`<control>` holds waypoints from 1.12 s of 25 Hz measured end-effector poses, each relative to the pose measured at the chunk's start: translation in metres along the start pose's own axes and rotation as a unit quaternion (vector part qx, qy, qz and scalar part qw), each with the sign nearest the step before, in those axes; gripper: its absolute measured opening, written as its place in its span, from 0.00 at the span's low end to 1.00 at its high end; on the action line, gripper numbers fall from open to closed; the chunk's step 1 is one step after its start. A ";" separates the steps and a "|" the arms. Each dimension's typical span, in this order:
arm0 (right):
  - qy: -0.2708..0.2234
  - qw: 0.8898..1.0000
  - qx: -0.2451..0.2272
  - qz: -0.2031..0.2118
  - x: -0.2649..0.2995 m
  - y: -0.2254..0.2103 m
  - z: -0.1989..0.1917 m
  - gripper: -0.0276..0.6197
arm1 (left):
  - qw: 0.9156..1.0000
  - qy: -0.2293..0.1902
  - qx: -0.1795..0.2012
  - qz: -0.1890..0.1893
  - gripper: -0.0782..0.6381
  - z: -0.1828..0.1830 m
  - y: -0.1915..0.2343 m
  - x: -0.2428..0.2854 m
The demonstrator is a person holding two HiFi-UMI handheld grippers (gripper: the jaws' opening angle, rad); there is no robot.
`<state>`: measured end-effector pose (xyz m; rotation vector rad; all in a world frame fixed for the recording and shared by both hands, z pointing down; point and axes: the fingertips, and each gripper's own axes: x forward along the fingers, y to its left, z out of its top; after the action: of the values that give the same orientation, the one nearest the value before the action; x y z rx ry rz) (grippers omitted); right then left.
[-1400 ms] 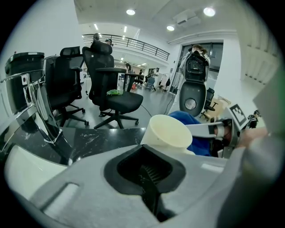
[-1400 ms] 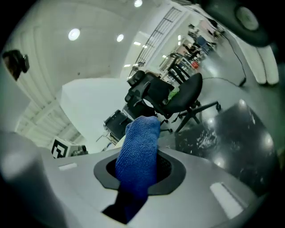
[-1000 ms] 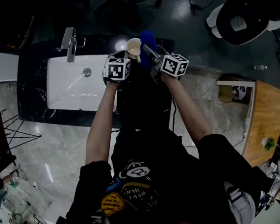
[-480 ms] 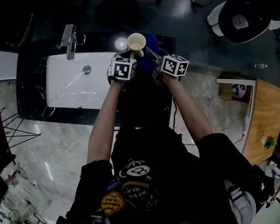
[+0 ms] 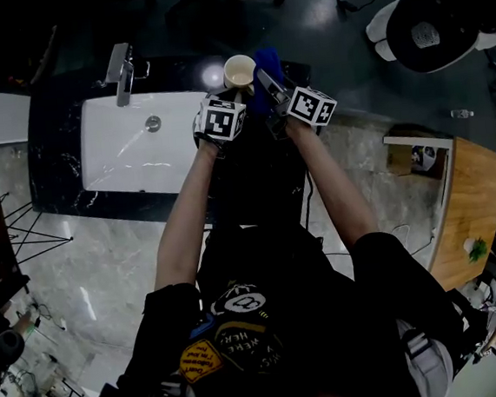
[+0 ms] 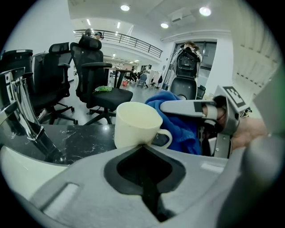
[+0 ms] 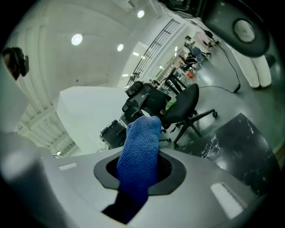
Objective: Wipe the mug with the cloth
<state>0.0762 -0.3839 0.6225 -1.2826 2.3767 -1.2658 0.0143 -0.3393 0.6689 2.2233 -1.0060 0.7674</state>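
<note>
A cream mug (image 5: 240,70) is held up over the dark counter, just right of the sink. My left gripper (image 5: 235,90) is shut on its lower edge. In the left gripper view the mug (image 6: 136,124) stands upright at the jaw tips, its handle (image 6: 164,139) turned right. The blue cloth (image 6: 180,127) lies against the handle side, with a finger (image 6: 187,107) of the right gripper across it. My right gripper (image 5: 264,80) is shut on the blue cloth (image 5: 265,64). A wad of cloth (image 7: 139,153) sticks up from between the jaws in the right gripper view.
A white sink (image 5: 105,163) with a chrome faucet (image 5: 120,70) is set in the black marble counter (image 5: 57,159) at left. Black office chairs (image 6: 95,71) stand beyond the counter. A wooden table (image 5: 463,216) is at right.
The mug has shifted slightly right and away from me. The cloth dipped beside the mug half a second ago and now stands higher again at the mug's right side.
</note>
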 end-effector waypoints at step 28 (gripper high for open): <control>0.061 0.981 -0.184 -0.025 -0.014 0.018 0.002 0.17 | 1.000 -0.013 -0.011 0.003 0.12 -0.008 0.002 -0.028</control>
<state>0.0744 -0.3695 0.6044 -1.4020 2.7807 -0.9701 -0.0052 -0.3223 0.6552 2.2165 -1.0304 0.7283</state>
